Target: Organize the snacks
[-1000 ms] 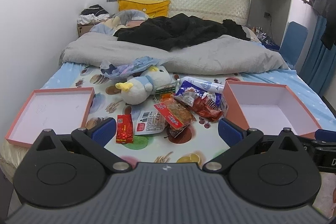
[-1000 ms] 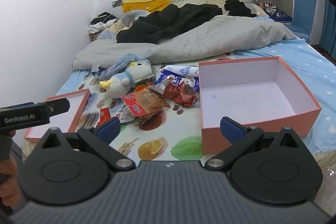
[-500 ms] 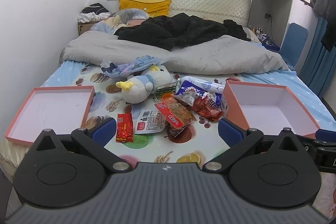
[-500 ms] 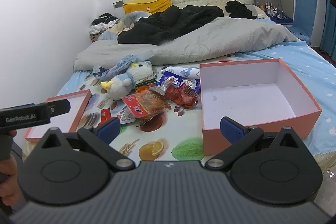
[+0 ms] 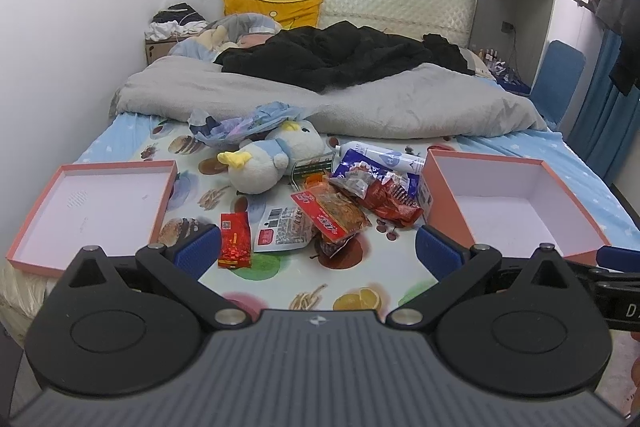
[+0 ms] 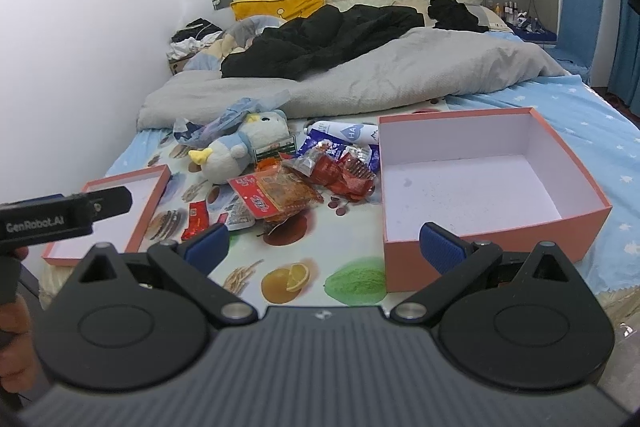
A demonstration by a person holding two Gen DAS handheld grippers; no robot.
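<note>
A heap of snack packets (image 5: pixel 344 203) (image 6: pixel 304 183) lies mid-bed on a fruit-print sheet: a clear orange-red packet (image 5: pixel 330 214), crumpled red wrappers (image 5: pixel 394 205), a small red sachet (image 5: pixel 234 241) and a blue-white bag (image 5: pixel 376 167). An empty pink box (image 5: pixel 516 203) (image 6: pixel 480 183) stands to the right of the heap, its shallow lid (image 5: pixel 92 203) (image 6: pixel 116 211) to the left. My left gripper (image 5: pixel 318 251) is open, short of the heap. My right gripper (image 6: pixel 324 245) is open too, in front of the box's near left corner.
A plush duck (image 5: pixel 272 159) and a crumpled plastic bag (image 5: pixel 240 123) lie behind the snacks. A grey duvet (image 5: pixel 360 99) with black clothes covers the far half of the bed. A wall runs along the left, a blue chair (image 5: pixel 556 83) stands far right.
Both views have crept slightly closer to the bed. Nothing on it has moved, and both grippers stay open.
</note>
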